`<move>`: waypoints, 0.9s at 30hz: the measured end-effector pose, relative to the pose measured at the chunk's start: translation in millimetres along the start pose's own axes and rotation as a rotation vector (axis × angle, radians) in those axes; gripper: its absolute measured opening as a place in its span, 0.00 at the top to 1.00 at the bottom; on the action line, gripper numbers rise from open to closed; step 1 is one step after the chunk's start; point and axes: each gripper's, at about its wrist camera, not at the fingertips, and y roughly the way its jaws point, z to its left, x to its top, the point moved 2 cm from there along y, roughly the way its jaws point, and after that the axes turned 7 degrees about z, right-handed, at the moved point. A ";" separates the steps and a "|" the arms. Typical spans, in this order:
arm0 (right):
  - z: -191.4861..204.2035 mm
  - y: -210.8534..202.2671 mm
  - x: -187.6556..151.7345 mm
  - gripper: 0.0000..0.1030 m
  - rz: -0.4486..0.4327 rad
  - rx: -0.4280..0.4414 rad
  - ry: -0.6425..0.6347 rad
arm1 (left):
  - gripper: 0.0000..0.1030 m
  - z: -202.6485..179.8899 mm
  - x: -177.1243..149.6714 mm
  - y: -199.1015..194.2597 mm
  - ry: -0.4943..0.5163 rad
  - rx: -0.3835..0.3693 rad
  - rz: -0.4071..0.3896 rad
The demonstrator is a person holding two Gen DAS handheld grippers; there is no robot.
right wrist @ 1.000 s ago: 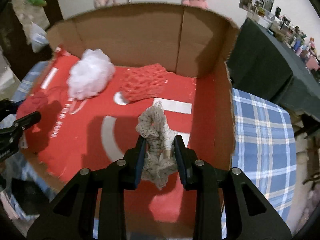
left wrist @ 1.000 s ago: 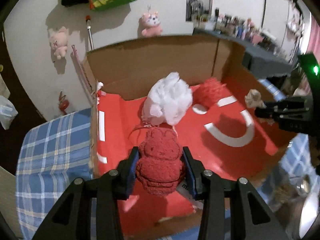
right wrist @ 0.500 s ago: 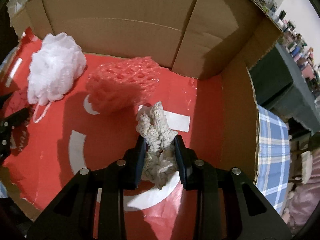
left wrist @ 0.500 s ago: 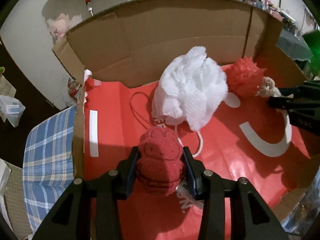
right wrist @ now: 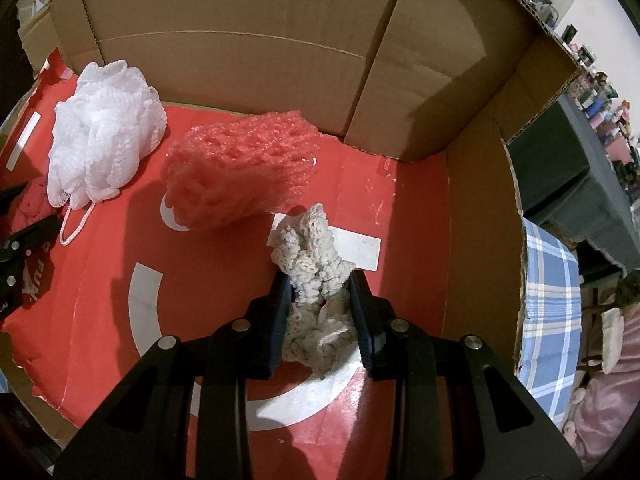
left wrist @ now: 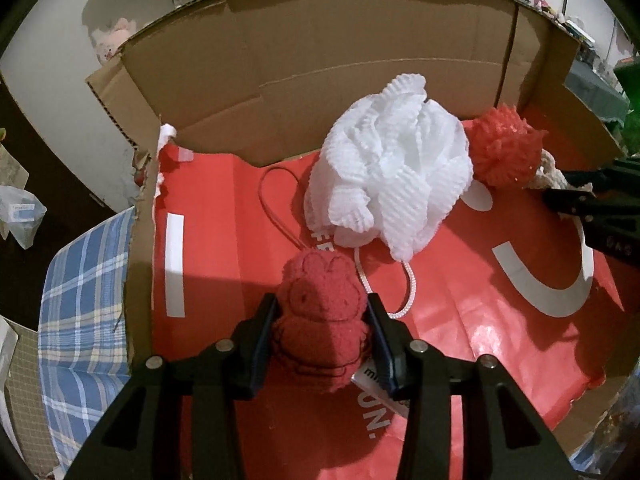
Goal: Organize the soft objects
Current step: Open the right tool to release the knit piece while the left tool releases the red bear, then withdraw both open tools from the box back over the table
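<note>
If I let go carelessly, my left tongs, clamped on the red plush, could snag the white pouf's cord. My right tongs, clamped on the cream crochet, might bump the pink net.

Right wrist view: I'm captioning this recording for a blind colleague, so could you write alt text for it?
The right gripper is shut on a cream crocheted bundle above the red-lined floor of an open cardboard box. A white mesh bath pouf and a pink foam net sleeve lie farther in, and the left gripper shows at the left edge.
</note>
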 end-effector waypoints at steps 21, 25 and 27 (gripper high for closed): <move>1.2 -86.5 -32.1 0.42 -0.143 0.038 -0.002 | 0.16 -5.7 -18.3 -80.0 -0.045 -0.080 -0.196; 12.6 -120.5 -49.6 0.35 -0.209 0.066 0.009 | 0.09 -8.0 -33.1 -114.8 -0.065 -0.103 -0.277; 15.9 -142.3 -65.9 0.30 -0.259 0.072 0.007 | 0.08 -8.1 -42.1 -133.8 -0.070 -0.102 -0.319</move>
